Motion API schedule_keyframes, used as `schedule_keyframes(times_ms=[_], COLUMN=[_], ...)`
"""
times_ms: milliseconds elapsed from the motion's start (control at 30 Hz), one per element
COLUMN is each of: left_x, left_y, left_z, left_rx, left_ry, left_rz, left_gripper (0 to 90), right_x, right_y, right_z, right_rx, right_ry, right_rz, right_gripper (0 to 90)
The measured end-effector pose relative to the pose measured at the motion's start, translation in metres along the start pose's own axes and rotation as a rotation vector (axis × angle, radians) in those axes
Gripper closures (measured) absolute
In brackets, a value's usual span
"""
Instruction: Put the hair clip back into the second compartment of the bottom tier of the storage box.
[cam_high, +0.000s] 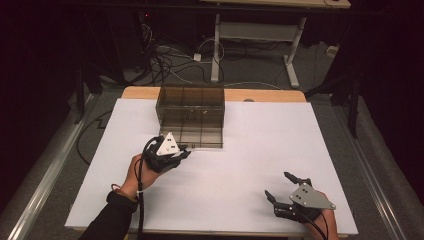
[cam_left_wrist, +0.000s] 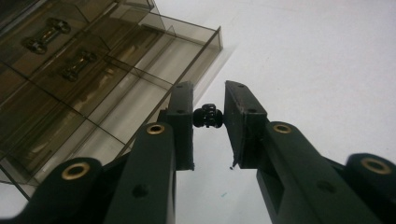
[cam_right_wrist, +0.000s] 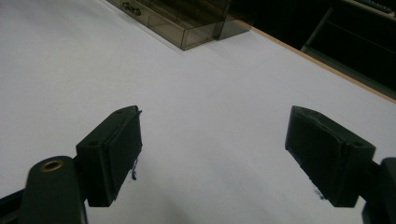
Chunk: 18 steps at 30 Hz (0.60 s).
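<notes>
Pinching a small black knobbed part (cam_left_wrist: 208, 116), left gripper (cam_left_wrist: 208, 100) nears smoky clear plastic compartment box (cam_high: 191, 116) for sorting; right gripper (cam_right_wrist: 212, 154) released, idle.

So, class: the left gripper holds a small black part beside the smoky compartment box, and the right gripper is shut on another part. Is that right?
Not quite. The right gripper stands open with nothing between its jaws, as the right gripper view shows. The left gripper does hold the small black part beside the compartment box.

tools: black jaws, brass screws | grey three-cornered plates | black sleeve (cam_high: 107, 222)
</notes>
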<state>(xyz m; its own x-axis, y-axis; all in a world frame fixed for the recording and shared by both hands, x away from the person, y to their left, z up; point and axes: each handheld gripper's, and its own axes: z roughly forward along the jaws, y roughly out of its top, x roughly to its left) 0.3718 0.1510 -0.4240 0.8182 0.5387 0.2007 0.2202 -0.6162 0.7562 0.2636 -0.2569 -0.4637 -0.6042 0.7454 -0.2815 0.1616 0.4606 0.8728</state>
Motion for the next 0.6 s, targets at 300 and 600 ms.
schedule_keyframes(times_ms=[300, 600], left_x=[0.007, 0.015], left_y=[0.003, 0.012], left_z=[-0.001, 0.000], left_rx=[-0.033, -0.058], left_ry=[0.008, 0.012], left_rz=[-0.022, -0.023], left_gripper=[71.3, 71.3], right_x=[0.001, 0.003], right_y=[0.001, 0.001], right_z=[0.001, 0.002], right_rx=[0.002, 0.008], right_ry=[-0.003, -0.011], right_rz=[0.000, -0.001], right_gripper=[18.8, 18.9])
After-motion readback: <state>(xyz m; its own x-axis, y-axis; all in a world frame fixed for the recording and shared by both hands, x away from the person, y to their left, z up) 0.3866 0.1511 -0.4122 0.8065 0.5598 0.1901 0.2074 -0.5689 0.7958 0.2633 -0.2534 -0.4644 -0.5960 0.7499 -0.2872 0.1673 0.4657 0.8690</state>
